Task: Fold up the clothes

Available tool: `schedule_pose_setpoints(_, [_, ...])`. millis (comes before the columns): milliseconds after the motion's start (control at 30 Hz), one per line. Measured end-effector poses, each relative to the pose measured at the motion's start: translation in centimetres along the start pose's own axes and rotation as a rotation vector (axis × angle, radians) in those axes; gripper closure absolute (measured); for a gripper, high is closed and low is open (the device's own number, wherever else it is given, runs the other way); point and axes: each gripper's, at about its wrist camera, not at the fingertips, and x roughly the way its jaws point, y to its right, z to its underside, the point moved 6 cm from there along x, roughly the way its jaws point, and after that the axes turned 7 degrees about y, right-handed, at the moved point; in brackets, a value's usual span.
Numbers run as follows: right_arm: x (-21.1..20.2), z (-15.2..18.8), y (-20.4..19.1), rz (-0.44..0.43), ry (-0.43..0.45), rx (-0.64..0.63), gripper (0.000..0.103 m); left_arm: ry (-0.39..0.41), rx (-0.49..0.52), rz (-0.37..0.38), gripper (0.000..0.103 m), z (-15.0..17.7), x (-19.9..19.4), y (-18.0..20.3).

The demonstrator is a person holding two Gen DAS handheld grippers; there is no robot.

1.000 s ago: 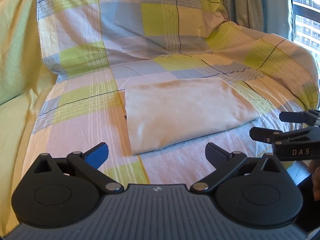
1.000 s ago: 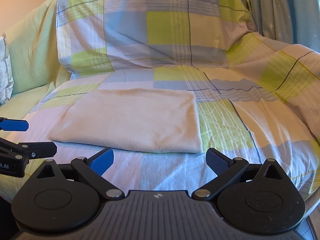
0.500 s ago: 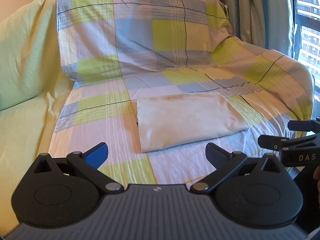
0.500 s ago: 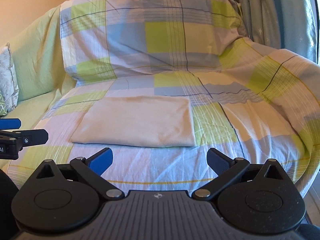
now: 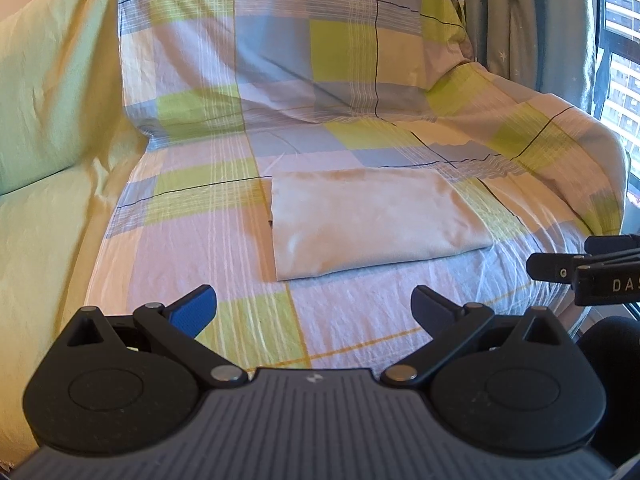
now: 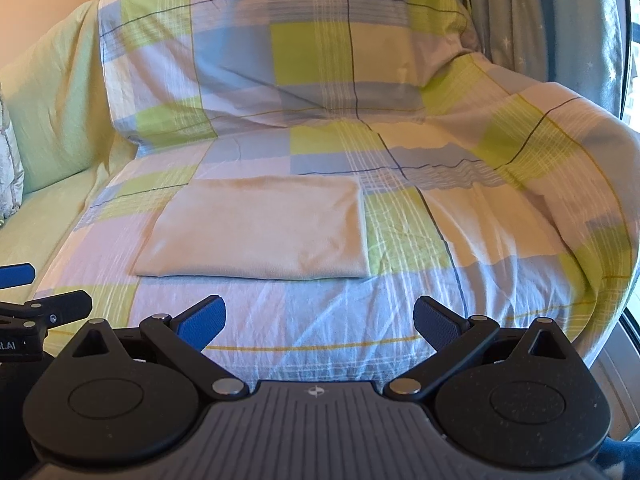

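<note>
Two handheld grippers hover at the lower edge of each frame, above a sofa draped in a checked sheet (image 5: 248, 264). Left gripper (image 5: 314, 306) and right gripper (image 6: 318, 320) both have their jaws spread wide and hold nothing. One cream garment (image 6: 260, 232), folded into a flat rectangle, lies on the seat at mid-frame, well apart from both tools; in the left wrist view it sits right of centre. Grey-blue curtains (image 5: 520, 20) hang at the upper right beside a window (image 5: 620, 40).
</note>
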Motion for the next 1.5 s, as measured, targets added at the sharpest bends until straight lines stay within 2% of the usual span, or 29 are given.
schedule_pose_setpoints(433, [-2.6, -1.3, -0.8, 0.042, -0.002, -0.005, 0.000, 0.012, 0.020, 0.002, 0.001, -0.6, -1.8, 0.7])
schedule_pose_setpoints(1500, [-4.5, -1.1, -1.3, 0.003, -0.027, 0.041, 0.000, -0.003, 0.043, 0.004, 0.001, -1.6, -3.0, 1.9])
